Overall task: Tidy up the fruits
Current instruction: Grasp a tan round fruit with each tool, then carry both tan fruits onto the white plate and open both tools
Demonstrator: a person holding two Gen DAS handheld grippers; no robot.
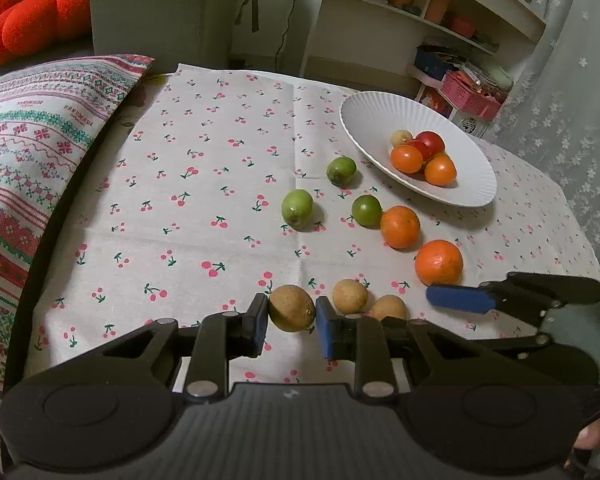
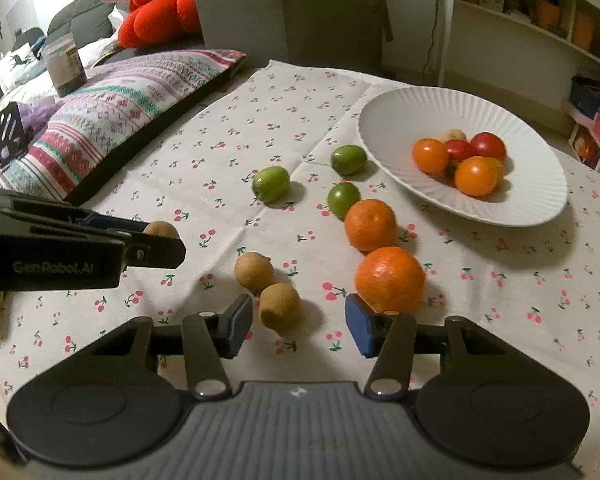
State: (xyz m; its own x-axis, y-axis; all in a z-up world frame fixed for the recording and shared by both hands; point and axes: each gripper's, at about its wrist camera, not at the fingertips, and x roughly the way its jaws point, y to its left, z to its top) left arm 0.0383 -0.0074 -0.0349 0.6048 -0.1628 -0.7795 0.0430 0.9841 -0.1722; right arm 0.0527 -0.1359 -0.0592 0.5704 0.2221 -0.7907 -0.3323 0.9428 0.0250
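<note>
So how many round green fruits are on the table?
3 round green fruits, all on the cherry-print tablecloth: one beside the white ribbed plate, one further left, one touching the farther orange fruit. None looks hidden.

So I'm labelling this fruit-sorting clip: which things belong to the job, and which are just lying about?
Job:
- left claw, shut on a brown fruit
- right claw, open around another brown fruit
- green fruits
- oranges
- white plate

Lying about:
- patterned cushion
- red plush
- shelves
</note>
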